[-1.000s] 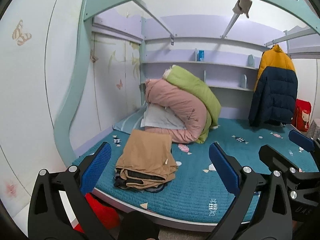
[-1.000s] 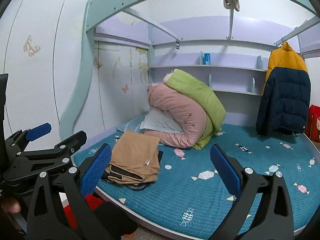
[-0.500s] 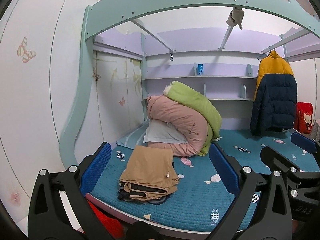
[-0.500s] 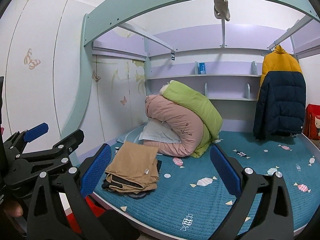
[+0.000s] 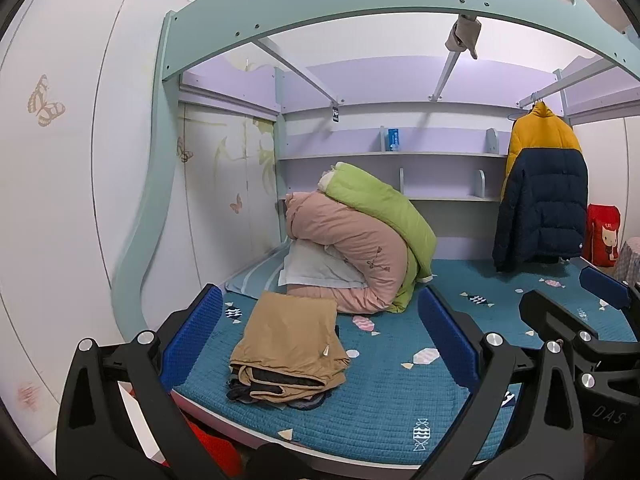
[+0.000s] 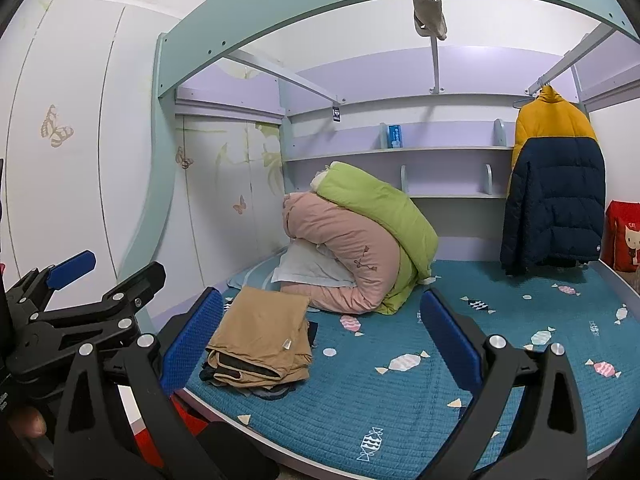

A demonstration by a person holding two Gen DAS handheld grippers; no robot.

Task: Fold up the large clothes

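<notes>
Left gripper [image 5: 318, 340] wide open, empty | right gripper [image 6: 320, 340] wide open, empty | tan garment [image 5: 290, 344] folded atop darker clothes, near bed [image 5: 400, 412] front edge | likely soft, light, limp; grip at a folded edge or corner | no containers; quilts [image 5: 360, 248] heaped behind.

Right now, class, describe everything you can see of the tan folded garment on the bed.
The tan folded garment is soft, matte cloth, folded into a rough rectangle with layered edges and dark lining showing at the near end. A small pale tag sits on top. It lies flat on darker clothes, near the front left edge of the teal mattress, before the pink quilt. Neither tongs touch it.
</notes>
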